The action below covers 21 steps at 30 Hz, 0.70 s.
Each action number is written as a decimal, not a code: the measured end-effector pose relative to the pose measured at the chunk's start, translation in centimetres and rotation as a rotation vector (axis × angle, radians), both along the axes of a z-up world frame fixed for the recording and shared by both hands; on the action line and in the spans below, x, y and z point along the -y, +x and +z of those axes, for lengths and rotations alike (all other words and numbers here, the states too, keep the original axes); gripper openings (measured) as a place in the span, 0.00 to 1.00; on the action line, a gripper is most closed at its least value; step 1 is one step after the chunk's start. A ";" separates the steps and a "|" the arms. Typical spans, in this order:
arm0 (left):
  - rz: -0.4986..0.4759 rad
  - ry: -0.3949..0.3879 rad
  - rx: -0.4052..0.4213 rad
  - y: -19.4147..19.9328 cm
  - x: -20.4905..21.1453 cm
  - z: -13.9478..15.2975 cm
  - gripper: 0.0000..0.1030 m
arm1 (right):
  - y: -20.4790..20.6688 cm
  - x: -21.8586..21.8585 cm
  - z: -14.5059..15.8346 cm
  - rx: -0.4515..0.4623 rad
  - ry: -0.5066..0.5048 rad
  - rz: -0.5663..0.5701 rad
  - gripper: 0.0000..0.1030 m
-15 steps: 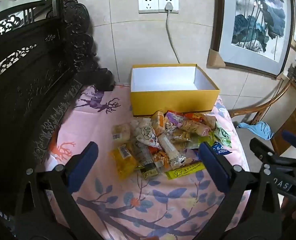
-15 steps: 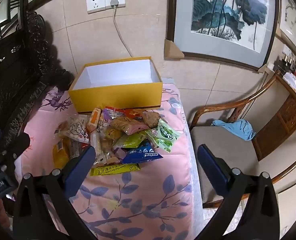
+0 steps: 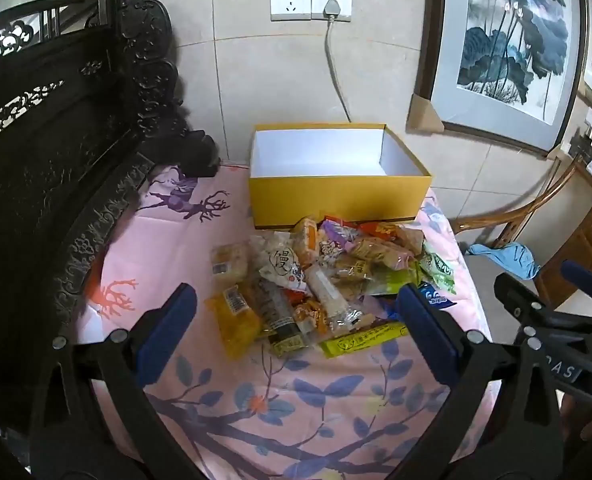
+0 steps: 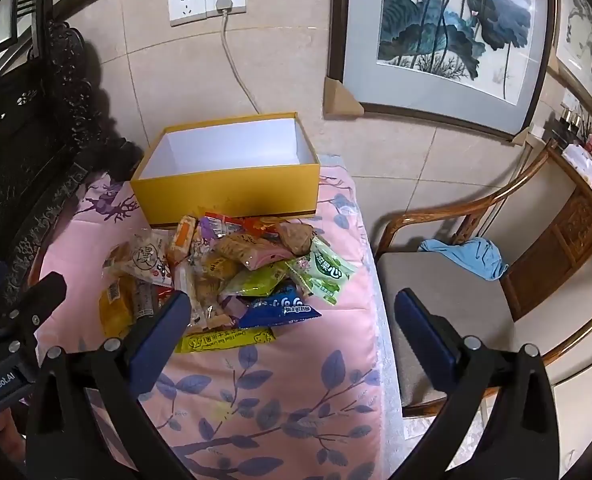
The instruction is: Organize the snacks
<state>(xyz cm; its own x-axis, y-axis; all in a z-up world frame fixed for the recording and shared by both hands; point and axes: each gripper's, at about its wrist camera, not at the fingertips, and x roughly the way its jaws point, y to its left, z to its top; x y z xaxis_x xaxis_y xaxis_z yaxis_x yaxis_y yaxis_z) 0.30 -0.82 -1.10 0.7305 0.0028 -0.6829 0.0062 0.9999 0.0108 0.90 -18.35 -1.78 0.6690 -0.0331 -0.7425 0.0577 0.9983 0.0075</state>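
Surface: pink floral cloth (image 3: 144, 240) over a table pushed against a tiled wall, dark carved furniture (image 3: 56, 152) along the 9 o'clock side.
Wall: double socket (image 3: 311, 2) at 12 o'clock with a grey cord hanging down behind the box; framed lotus painting (image 4: 448, 36) toward 2 o'clock.
Box: yellow box (image 3: 338, 196), lid off, white inside and holding nothing, at the 12 o'clock end of the cloth.
Snacks: snack pile (image 3: 328, 280) heaped just in front of the box's near wall, its far packets touching that wall or nearly so.
Pile detail: lime-green stick packet (image 4: 226, 340) lies at the pile's 6 o'clock edge; blue packet (image 4: 280, 312) just above it; orange-yellow packet (image 3: 236, 320) at 8 o'clock.
Left gripper (image 3: 292, 320): tipped down toward the pile, jaws spread to their widest, nothing between the blue pads, clear of the packets.
Right gripper (image 4: 292, 320): same tilt, jaws wide apart, gripping nothing; its left finger overlaps the pile in view, contact unclear.
Chair: wooden armchair (image 4: 476, 216) at 3 o'clock beside the table, blue cloth (image 4: 468, 256) crumpled on its seat.
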 end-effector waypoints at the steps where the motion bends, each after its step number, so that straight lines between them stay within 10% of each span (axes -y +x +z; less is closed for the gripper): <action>1: 0.004 0.018 0.008 -0.1 0.1 0.0 0.98 | 0.0 0.0 0.0 0.002 0.001 0.001 0.99; 21: -0.067 -0.038 -0.003 -0.4 0.3 -0.1 0.98 | -0.2 -0.8 0.0 -0.010 -0.024 0.004 0.99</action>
<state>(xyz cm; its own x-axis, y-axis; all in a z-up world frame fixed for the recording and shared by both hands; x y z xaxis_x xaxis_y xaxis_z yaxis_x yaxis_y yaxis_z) -0.11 -1.15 -1.21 0.7261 -0.0725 -0.6838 0.0736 0.9969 -0.0276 0.74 -17.55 -1.78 0.6615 -0.0484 -0.7484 0.0540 0.9984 -0.0168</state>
